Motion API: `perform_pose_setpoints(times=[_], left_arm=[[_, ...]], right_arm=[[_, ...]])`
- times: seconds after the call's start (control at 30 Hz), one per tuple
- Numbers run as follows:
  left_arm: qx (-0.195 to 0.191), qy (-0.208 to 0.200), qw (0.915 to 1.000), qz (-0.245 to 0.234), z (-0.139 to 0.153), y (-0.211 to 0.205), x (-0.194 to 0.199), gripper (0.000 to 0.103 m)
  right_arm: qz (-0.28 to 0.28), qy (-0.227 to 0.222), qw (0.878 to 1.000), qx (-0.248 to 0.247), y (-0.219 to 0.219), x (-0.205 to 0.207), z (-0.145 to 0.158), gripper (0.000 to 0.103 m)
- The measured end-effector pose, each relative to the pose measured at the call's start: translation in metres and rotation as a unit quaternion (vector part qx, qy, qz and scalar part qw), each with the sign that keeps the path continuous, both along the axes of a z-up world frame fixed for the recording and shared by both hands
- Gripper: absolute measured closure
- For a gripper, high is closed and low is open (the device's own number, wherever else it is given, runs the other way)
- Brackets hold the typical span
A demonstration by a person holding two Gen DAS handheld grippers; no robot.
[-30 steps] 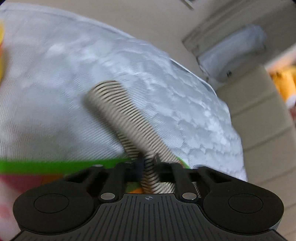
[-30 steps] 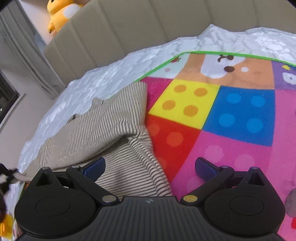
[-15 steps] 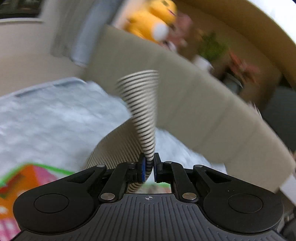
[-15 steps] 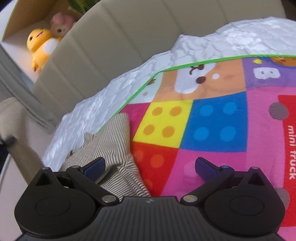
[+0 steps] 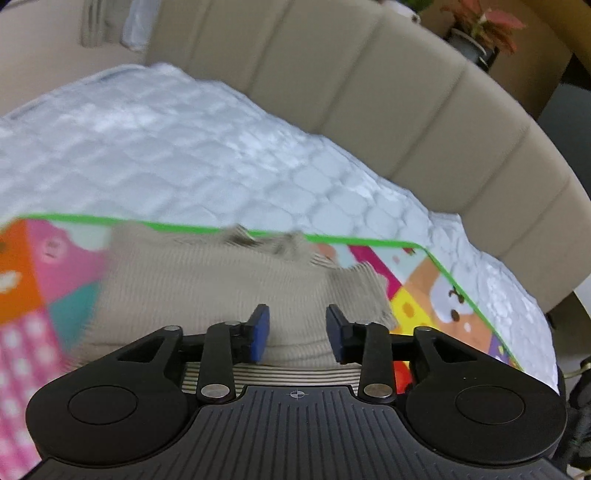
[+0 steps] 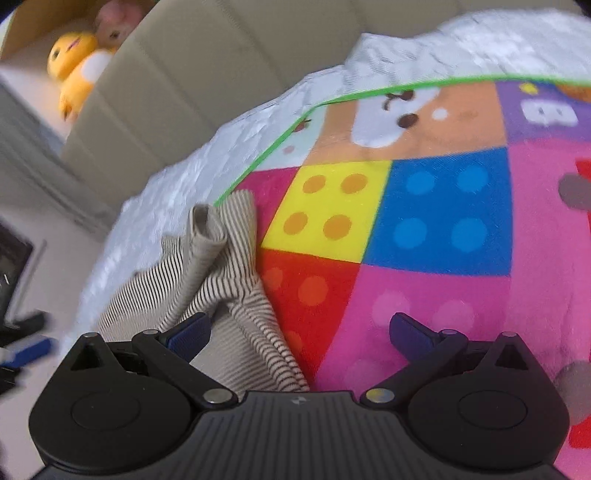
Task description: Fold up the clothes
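A beige striped garment (image 5: 221, 291) lies bunched on a colourful play mat (image 5: 48, 273) spread over a white quilted bed. My left gripper (image 5: 297, 338) is open and empty, just above the garment's near part. In the right wrist view the same garment (image 6: 221, 266) lies at the mat's left edge with a sleeve folded over its top. My right gripper (image 6: 299, 332) is open wide and empty; its left finger is over the garment and its right finger over the pink mat (image 6: 443, 302).
A beige padded headboard (image 5: 369, 92) runs behind the bed. The white quilt (image 5: 184, 155) lies beyond the mat's green border. Yellow plush toys (image 6: 74, 70) sit on a ledge at the far left. A potted plant (image 5: 480, 26) stands behind the headboard.
My left gripper held the striped sleeve up in the air, then opened and let it drop onto the garment. My right gripper stayed open and shifted slightly.
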State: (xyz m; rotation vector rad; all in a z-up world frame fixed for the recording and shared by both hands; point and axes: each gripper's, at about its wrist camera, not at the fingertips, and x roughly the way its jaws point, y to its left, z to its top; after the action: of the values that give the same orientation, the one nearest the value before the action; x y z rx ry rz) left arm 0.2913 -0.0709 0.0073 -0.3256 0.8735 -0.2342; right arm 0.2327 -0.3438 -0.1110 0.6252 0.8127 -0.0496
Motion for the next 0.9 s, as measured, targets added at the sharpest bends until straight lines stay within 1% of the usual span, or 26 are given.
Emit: perform_pose_setpoints(times=[0.1,0.17,0.27,0.33,0.37,0.4,0.5,0.53,0.6,0.67,0.73,0.77,0.8,0.9], left_arm=[[0.014,-0.015,0.9995,0.022,0.023,0.037,-0.013,0.057],[0.025,-0.028,0.9985,0.039,0.042,0.065,-0.027,0.053],[0.035,-0.045,0.9961,0.067,0.065,0.101,-0.05,0.043],[0.034,-0.053,0.9949,0.078,0.072,0.118,-0.063,0.028],[0.034,-0.057,0.9944,0.082,0.072,0.124,-0.068,0.026],[0.035,-0.058,0.9941,0.085,0.067,0.126,-0.07,0.024],[0.026,-0.046,0.9945,0.091,0.035,0.119,-0.065,0.022],[0.016,-0.038,0.995,0.092,0.02,0.113,-0.059,0.021],[-0.002,-0.021,0.9954,0.094,-0.01,0.1,-0.046,0.02],[-0.009,-0.012,0.9954,0.095,-0.037,0.091,-0.029,0.019],[-0.001,-0.011,0.9958,0.091,-0.056,0.087,-0.015,0.019],[0.005,-0.011,0.9961,0.088,-0.063,0.086,-0.009,0.018],[0.012,-0.011,0.9963,0.084,-0.069,0.085,-0.003,0.016],[0.044,-0.024,0.9974,0.052,-0.08,0.085,0.003,0.008]], right_arm=[[0.016,0.009,1.0,-0.026,0.009,0.001,-0.002,0.0],[0.02,0.019,0.999,-0.027,0.011,0.002,-0.002,0.0],[0.022,0.032,0.999,-0.019,0.011,0.001,-0.002,0.0],[0.028,0.037,0.999,-0.025,0.013,0.001,-0.003,0.0],[0.033,0.037,0.998,-0.033,0.016,0.0,-0.003,0.0],[0.038,0.035,0.998,-0.044,0.018,0.0,-0.003,0.0],[0.054,0.033,0.995,-0.079,0.029,-0.001,-0.003,0.0],[0.062,0.034,0.993,-0.097,0.033,-0.001,-0.003,0.0],[0.077,0.036,0.987,-0.134,0.044,-0.001,-0.005,0.0],[0.089,0.036,0.98,-0.175,0.056,-0.002,-0.007,0.0],[0.097,0.022,0.974,-0.201,0.065,-0.002,-0.008,0.0],[0.101,0.014,0.973,-0.206,0.068,-0.002,-0.007,0.0],[0.106,0.006,0.972,-0.207,0.069,-0.002,-0.007,0.0],[0.106,-0.027,0.97,-0.219,0.076,-0.003,-0.001,0.0]])
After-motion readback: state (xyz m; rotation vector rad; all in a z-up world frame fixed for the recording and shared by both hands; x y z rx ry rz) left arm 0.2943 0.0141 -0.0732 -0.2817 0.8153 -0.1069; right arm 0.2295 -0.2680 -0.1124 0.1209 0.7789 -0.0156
